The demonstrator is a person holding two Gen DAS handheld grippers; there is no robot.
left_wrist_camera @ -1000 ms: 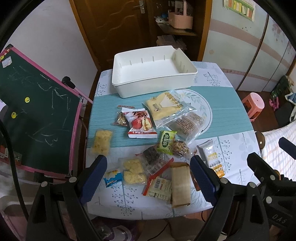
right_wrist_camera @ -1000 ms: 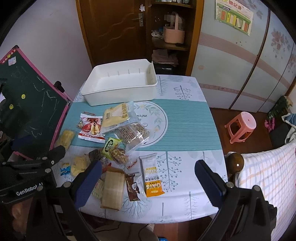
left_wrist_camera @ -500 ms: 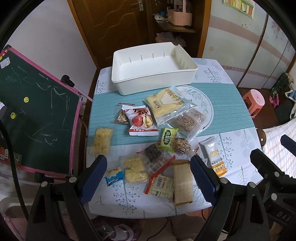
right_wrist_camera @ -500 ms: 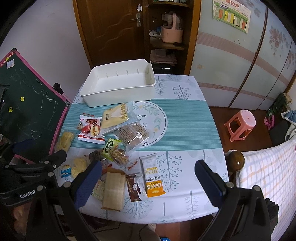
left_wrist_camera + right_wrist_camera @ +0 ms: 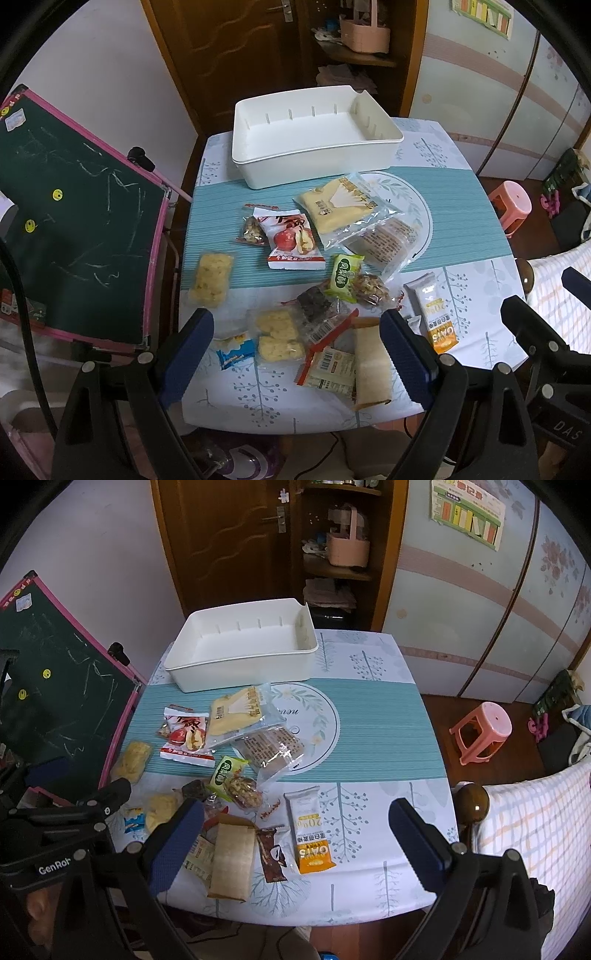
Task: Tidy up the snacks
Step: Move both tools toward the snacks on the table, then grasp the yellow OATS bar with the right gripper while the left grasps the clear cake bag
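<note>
Both the left gripper (image 5: 297,352) and right gripper (image 5: 295,843) hang spread wide, holding nothing. Snack packets (image 5: 295,242) lie scattered ahead of the fingers, the white bin (image 5: 314,136) beyond them, a chalkboard (image 5: 70,218) left.

The white bin (image 5: 242,653) stands at the top centre of the right wrist frame, open on top, with nothing above it. In front of it the snack packets (image 5: 236,760) cover the left and centre of the table (image 5: 376,738) closely, many touching or overlapping, so little bare cloth shows between them. The right part of the table, in the centre right of the frame, is bare. A chalkboard (image 5: 74,229) leans just beside the table at the left of the left wrist frame.
</note>
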